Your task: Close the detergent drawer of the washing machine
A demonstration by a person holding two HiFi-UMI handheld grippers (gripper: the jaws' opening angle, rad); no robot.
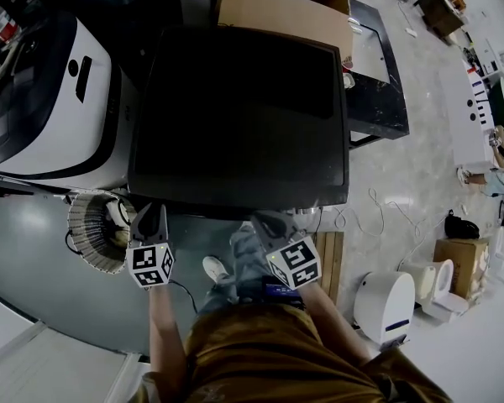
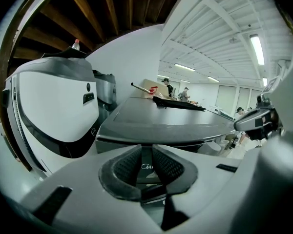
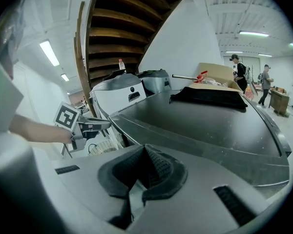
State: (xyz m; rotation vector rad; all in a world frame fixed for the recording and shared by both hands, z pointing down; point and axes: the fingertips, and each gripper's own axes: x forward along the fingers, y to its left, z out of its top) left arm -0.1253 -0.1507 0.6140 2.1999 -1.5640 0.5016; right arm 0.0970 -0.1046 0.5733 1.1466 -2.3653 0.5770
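The dark grey washing machine [image 1: 239, 116] fills the middle of the head view, seen from above; its front face is hidden under the lid edge, so I cannot see the detergent drawer there. My left gripper [image 1: 149, 223] sits at the lid's front left corner, my right gripper [image 1: 269, 225] near the front middle. In the left gripper view the pads [image 2: 124, 167] stand a narrow gap apart, empty, facing the machine's front [image 2: 145, 166] just below the lid [image 2: 166, 123]. In the right gripper view the pads [image 3: 158, 167] touch, holding nothing, low before the lid [image 3: 210, 123].
A white rounded machine [image 1: 59, 116] stands to the left. A ribbed coiled hose [image 1: 97, 233] lies on the floor by the left gripper. A cardboard box [image 1: 281, 11] and black cloth [image 3: 207, 96] are at the lid's far end. A white unit [image 1: 385, 305] stands right.
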